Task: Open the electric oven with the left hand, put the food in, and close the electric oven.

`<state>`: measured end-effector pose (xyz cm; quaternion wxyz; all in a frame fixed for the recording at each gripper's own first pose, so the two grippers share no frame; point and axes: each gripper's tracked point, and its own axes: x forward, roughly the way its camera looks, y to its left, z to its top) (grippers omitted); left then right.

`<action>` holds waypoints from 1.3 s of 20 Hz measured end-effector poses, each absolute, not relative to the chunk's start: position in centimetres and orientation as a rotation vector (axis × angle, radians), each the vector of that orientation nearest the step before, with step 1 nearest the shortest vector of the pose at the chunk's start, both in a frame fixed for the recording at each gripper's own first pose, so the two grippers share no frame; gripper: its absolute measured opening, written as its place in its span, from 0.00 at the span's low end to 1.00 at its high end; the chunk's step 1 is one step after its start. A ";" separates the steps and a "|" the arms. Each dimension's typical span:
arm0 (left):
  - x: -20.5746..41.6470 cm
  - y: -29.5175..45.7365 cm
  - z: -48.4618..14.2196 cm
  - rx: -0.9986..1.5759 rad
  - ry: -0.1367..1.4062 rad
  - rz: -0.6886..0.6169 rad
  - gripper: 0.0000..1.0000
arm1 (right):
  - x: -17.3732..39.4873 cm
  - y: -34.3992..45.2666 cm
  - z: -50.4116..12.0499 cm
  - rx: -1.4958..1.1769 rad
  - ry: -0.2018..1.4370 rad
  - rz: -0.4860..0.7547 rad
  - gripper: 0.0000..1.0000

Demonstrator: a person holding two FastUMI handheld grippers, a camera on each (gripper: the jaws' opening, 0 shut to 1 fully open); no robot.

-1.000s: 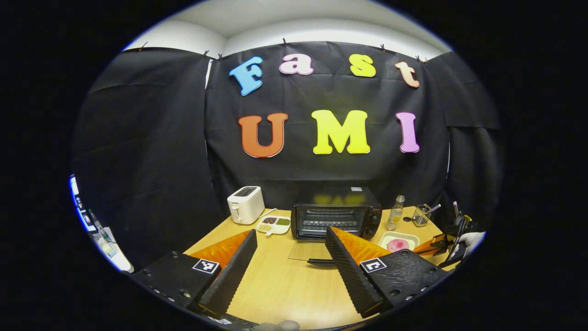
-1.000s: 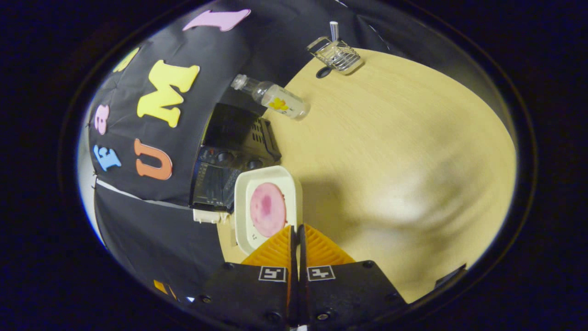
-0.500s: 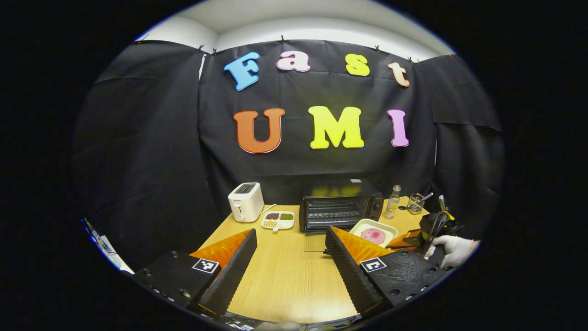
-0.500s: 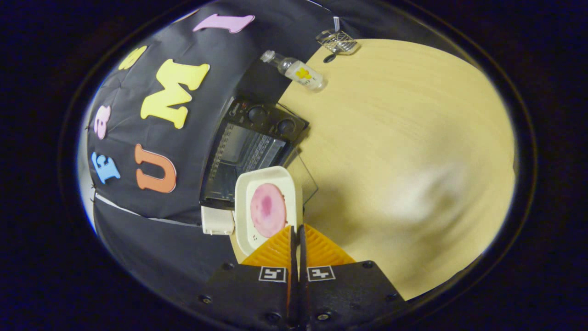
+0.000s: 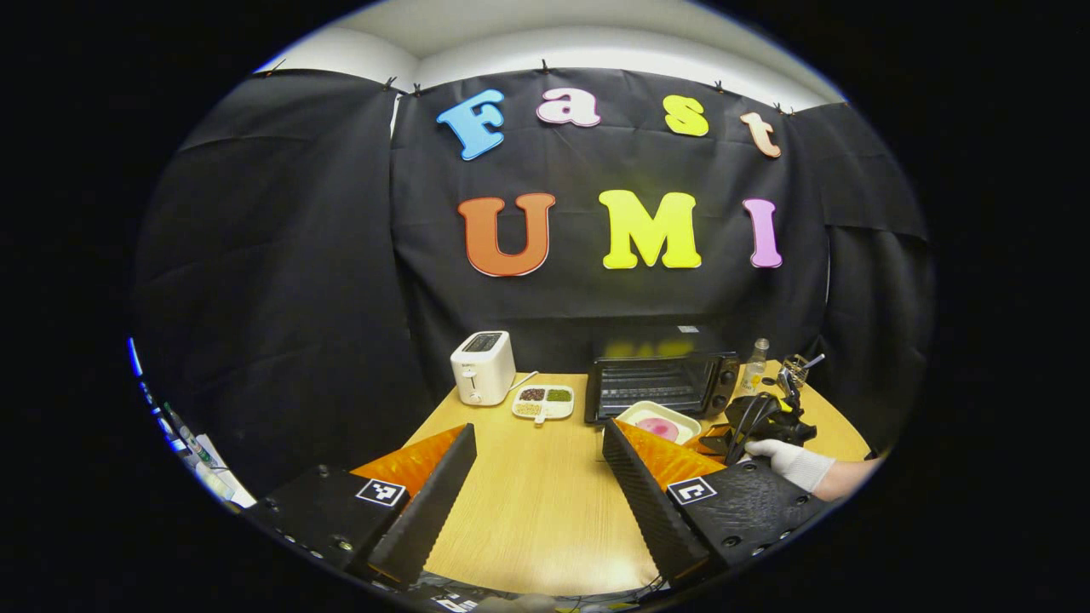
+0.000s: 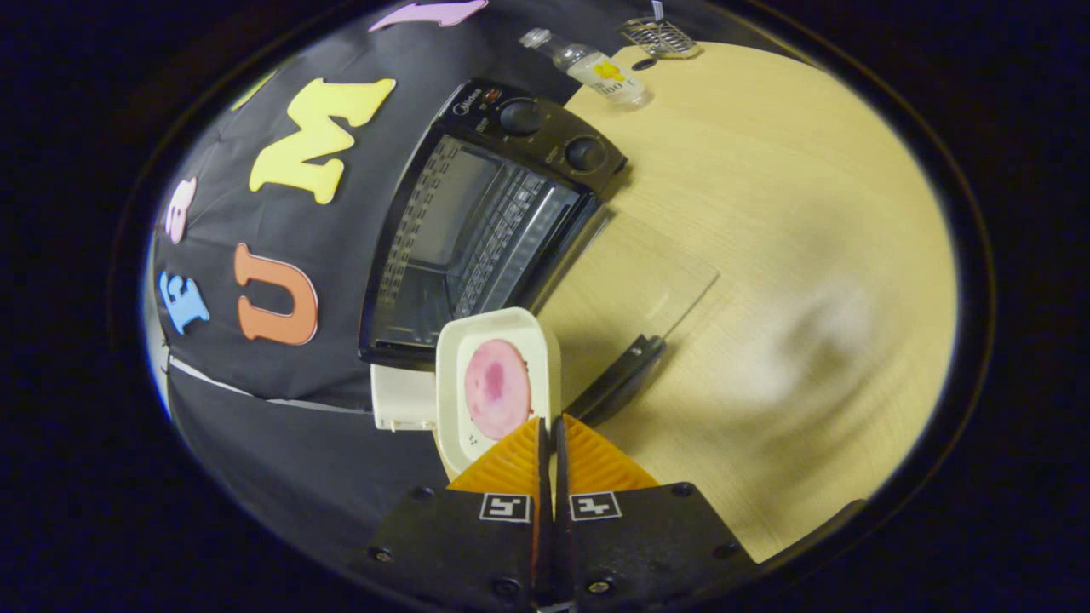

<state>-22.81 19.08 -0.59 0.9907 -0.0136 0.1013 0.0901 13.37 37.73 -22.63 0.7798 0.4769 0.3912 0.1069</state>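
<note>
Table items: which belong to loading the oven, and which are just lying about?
In the job:
- oven, door open
- tray with the pink food
- right gripper, shut on the tray's rim
- left gripper, open, empty

Lying about:
- toaster
- snack dish
- bottle
- wire basket
</note>
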 end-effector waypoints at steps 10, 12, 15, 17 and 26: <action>-19.2 20.0 -2.1 -0.061 0.250 0.292 0.96 | 25.7 36.5 -21.5 0.981 0.755 0.211 0.04; -18.5 20.2 -2.4 -0.058 0.265 0.316 1.00 | 28.0 36.7 -21.1 0.987 0.728 0.217 0.04; -17.4 20.1 -2.7 -0.069 0.280 0.334 0.96 | 30.6 36.3 -20.4 0.969 0.663 0.214 0.00; -16.8 19.8 -2.4 -0.074 0.269 0.338 0.96 | 31.7 36.0 -20.3 0.979 0.642 0.205 0.05; -17.1 18.6 -2.0 -0.060 0.243 0.291 0.88 | 30.0 35.1 -16.7 1.069 0.567 0.307 0.40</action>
